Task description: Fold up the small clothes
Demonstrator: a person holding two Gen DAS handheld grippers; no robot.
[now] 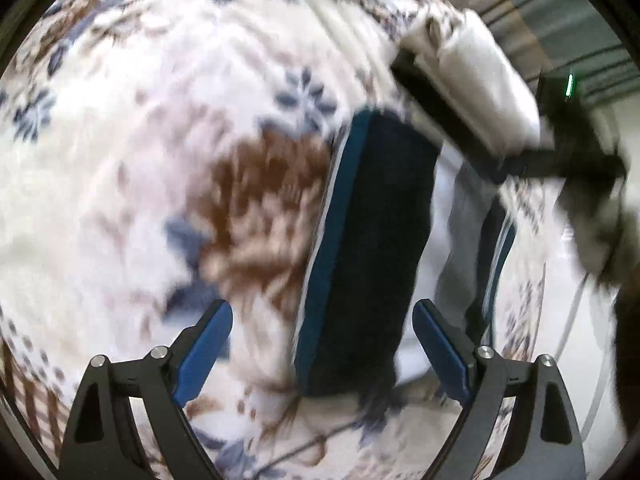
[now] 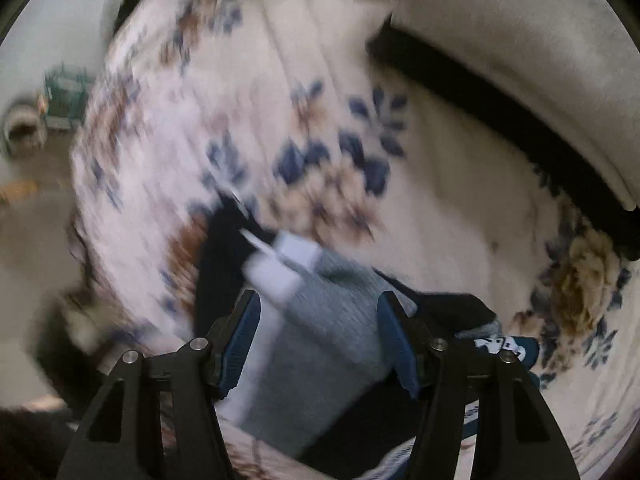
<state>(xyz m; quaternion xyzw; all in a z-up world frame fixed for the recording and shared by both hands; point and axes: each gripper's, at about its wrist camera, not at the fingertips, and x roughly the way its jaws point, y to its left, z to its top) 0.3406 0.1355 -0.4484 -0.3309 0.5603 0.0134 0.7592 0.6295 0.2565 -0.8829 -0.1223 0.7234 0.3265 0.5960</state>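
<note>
Work surface: a white floral blanket (image 1: 120, 152) with blue and brown flowers, covering nearly the whole field of both views, which are blurred. A folded dark sock (image 1: 368, 248) with a teal edge lies on it. A grey sock (image 2: 320, 340) lies across dark cloth. At the far edge sits a cream cushion (image 2: 520, 52) with a black band. The room beyond shows pale floor and a green basket (image 2: 66, 96). Left gripper (image 1: 322, 346) stands wide open above the dark sock, not touching. Right gripper (image 2: 318, 334) is open, straddling the grey sock; pads clear.
</note>
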